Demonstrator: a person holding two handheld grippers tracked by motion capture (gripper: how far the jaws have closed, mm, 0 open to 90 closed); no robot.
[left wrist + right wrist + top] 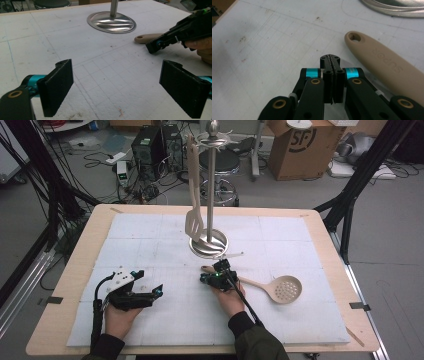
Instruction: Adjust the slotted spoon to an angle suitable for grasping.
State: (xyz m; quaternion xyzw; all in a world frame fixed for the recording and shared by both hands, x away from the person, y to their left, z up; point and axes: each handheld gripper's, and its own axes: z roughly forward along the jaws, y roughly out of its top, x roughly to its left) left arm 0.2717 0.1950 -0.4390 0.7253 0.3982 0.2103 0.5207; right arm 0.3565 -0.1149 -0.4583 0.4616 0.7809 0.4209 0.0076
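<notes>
A beige skimmer spoon [280, 289] lies flat on the white mat, its perforated bowl to the right and its handle end [372, 53] with a hanging hole pointing left. My right gripper [214, 272] is shut with nothing between its jaws; its tip [333, 60] rests just left of that handle end, apart from it. My left gripper [152, 292] sits low at the front left with its jaws wide open over bare mat [115, 82]. A metal stand [210, 190] rises from a round base [111, 22], and a beige slotted turner [195, 210] hangs from it.
The white mat [150, 235] covers a wooden table [75, 270]. Beyond the table are a cardboard box [300, 145], a stool, computer gear and cables on the floor. Black frame legs stand at both sides.
</notes>
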